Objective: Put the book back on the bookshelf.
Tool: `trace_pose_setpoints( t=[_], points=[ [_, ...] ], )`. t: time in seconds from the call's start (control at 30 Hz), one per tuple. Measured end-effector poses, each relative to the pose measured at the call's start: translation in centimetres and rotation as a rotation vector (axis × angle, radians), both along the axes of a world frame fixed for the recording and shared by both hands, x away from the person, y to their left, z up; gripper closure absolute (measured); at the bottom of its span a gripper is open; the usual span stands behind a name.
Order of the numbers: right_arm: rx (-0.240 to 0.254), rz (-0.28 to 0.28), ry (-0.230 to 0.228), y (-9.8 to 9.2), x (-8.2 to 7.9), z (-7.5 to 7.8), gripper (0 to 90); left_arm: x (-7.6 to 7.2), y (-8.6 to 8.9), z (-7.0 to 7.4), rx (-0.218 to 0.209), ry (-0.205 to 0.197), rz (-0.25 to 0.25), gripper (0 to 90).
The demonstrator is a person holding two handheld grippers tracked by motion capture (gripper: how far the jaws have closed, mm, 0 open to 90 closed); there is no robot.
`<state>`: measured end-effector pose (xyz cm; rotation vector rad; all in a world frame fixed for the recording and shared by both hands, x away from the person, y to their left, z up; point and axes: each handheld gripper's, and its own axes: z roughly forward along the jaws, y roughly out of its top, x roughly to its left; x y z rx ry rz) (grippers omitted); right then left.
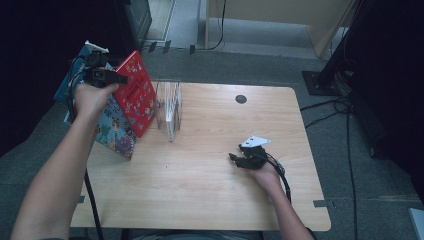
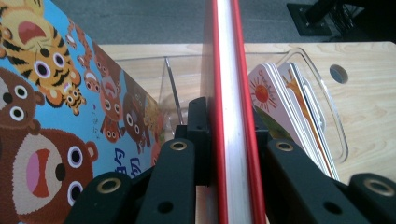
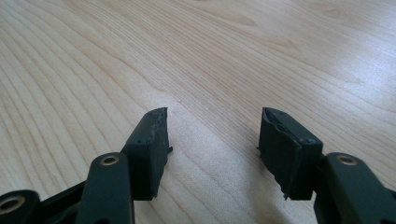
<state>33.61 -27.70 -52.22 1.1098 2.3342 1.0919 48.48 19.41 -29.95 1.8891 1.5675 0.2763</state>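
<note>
We clamp the red book (image 2: 232, 93) in our left gripper (image 1: 102, 76) at the table's (image 1: 210, 190) far left, just left of the clear rack (image 1: 170, 107). Our right gripper (image 3: 212, 140) rests wide apart, empty, near right.

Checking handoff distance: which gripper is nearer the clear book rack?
Left. The left gripper, jaws clamped on the red book, sits just beside the clear rack; the right gripper rests open on the table, well away.
</note>
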Motion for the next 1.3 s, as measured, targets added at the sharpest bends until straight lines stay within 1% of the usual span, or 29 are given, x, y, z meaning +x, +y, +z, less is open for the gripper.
trace_pose_setpoints(
  t=[0.03,0.1,0.2,0.3,0.4,0.47,0.57,0.67,0.73,0.8,0.83,0.93,1.0,1.07,1.13,1.17,1.2,1.3],
  points=[
    [0.0,-0.001,0.0,0.0,0.0,0.0,42.8,0.0,0.0,0.0,0.006,0.008,-0.004,79.8],
    [0.0,0.0,0.0,0.0,0.0,0.0,42.8,0.0,0.0,0.1,0.031,0.031,-0.015,79.7],
    [0.0,0.0,0.001,0.0,0.0,0.0,42.8,0.0,0.1,0.1,0.036,0.045,-0.015,79.3],
    [0.0,-0.001,0.0,0.0,0.0,0.0,42.8,0.1,0.2,0.2,0.029,0.06,-0.015,78.3],
    [-0.003,0.003,0.0,0.0,-0.1,0.0,42.8,0.0,0.2,0.5,0.028,0.049,-0.016,75.7],
    [-0.002,0.003,0.001,0.0,-0.1,0.0,42.8,0.0,0.2,0.5,0.04,0.054,-0.019,73.1],
    [-0.002,0.003,0.001,0.0,-0.1,0.0,42.8,0.0,0.4,0.6,0.043,0.063,-0.022,71.0],
    [-0.001,0.005,-0.001,0.0,-0.1,0.0,42.8,-0.1,0.4,0.7,0.042,0.06,-0.023,64.7],
    [-0.001,0.004,0.001,0.0,-0.1,0.0,42.8,0.0,0.4,0.8,0.031,0.073,-0.024,54.1],
    [-0.001,0.004,0.0,0.0,-0.2,0.0,42.7,0.0,0.5,0.8,0.031,0.093,-0.019,46.8],
    [-0.001,0.005,0.0,0.0,-0.2,0.0,42.7,0.0,0.6,0.9,0.032,0.095,-0.016,45.6],
    [-0.001,0.005,0.0,0.0,-0.2,0.0,42.7,0.0,1.1,1.1,0.01,0.098,-0.007,44.0],
    [-0.001,0.005,0.001,0.0,-0.2,0.0,42.7,-0.1,1.3,1.3,0.013,0.097,-0.005,43.4],
    [0.0,0.006,0.001,0.0,-0.2,0.0,42.6,-0.2,1.3,1.6,0.025,0.098,-0.007,42.4],
    [-0.001,0.007,0.0,0.0,-0.2,0.0,42.6,-0.4,1.5,1.9,0.023,0.097,-0.006,41.4],
    [-0.001,0.008,-0.001,-0.1,-0.2,0.0,42.5,-0.5,1.8,2.0,-0.007,0.108,-0.009,40.9],
    [-0.001,0.008,0.0,-0.1,-0.2,0.0,42.5,-0.6,2.0,2.1,-0.016,0.113,-0.007,39.8],
    [0.0,0.009,0.0,-0.1,-0.2,0.0,42.1,-1.1,2.4,2.6,-0.006,0.095,-0.002,40.5]
  ],
)
